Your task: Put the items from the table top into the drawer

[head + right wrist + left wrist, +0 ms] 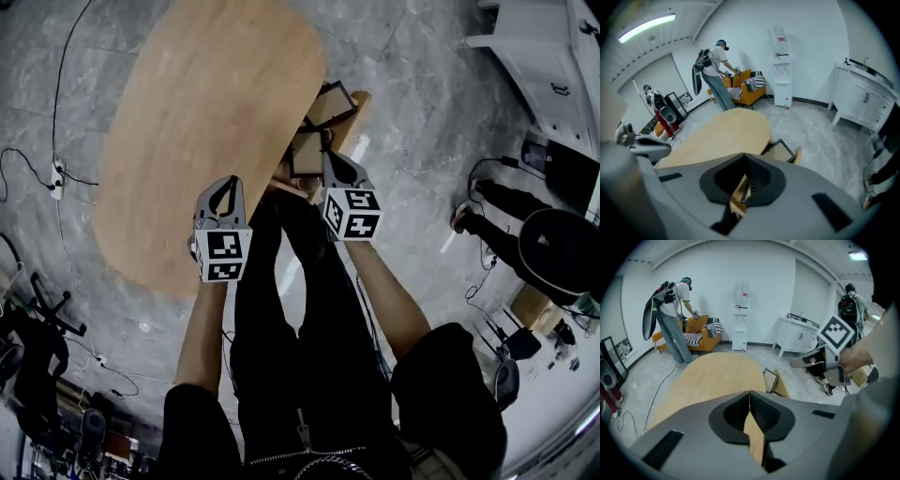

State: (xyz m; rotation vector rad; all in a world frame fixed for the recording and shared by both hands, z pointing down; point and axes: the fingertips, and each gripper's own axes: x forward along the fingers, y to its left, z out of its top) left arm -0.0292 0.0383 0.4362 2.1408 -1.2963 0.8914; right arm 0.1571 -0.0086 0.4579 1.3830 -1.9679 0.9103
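The oval wooden surface (206,122) looks bare from where I stand; I can't spot a single thing left lying on it. Off its right side the drawer (359,105) hangs pulled out, and the black-framed items (330,103) sit inside it. I'd judge the moving is done and what remains is closing up.

That's where trouble could come. One of the frames seems to lean, with an edge raised above the drawer's wall rather than lying flat. If the drawer gets pushed in like that, the raised edge may catch under the surface and jam, or the frame may be knocked askew. The person's legs (309,309) are close to the drawer's near end too, so a step forward might bump it.

The right gripper (331,159) hovers just over that near end, its jaws pressed together with nothing between them. A shove with those closed tips could slip off the thin wooden front. The left gripper (225,183) hangs over the near edge of the surface, its jaws likewise closed up and empty, so it is no help steadying the frames unless its jaws part first.
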